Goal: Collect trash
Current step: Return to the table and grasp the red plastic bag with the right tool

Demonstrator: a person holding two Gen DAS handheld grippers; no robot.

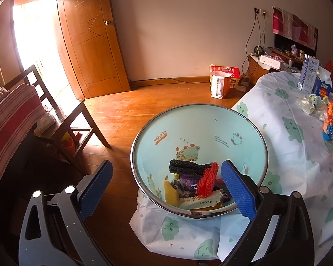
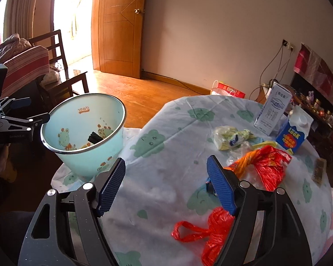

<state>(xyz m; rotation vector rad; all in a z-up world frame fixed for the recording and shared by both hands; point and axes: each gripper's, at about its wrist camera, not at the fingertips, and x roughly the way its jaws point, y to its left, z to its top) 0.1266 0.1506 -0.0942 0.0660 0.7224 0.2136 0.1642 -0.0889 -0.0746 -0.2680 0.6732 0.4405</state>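
The left gripper (image 1: 166,186) hangs over the bin (image 1: 244,119), its blue pads spread wide with nothing pinched between them. In the right wrist view that same left gripper (image 2: 36,113) sits at the bin's (image 2: 62,157) far rim, level with the metal edge.

Down in the bin there's a pile already: a black knitted piece (image 1: 188,168), an orange fringed scrap (image 1: 207,180), a purple wrapper (image 1: 189,180), something yellow (image 1: 171,191) and a pale printed packet (image 1: 203,201). The bin is pale blue with cartoon animals and stands tilted against the table edge, touching the draped tablecloth (image 2: 166,146).

Over to the right gripper (image 2: 165,185): jaws apart, nothing between the pads, held above the table. Just beside its right pad lie a red and orange plastic bag (image 2: 266,166) and a small blue wrapper (image 2: 209,185); nearer the camera, a red bag with loop handles (image 2: 202,232). Farther back, a crumpled clear bag with green and blue print (image 2: 230,138), a blue juice carton (image 2: 292,138) and a tall white carton (image 2: 274,110) standing upright. A dark flat packet (image 2: 319,171) lies alone near the right edge.
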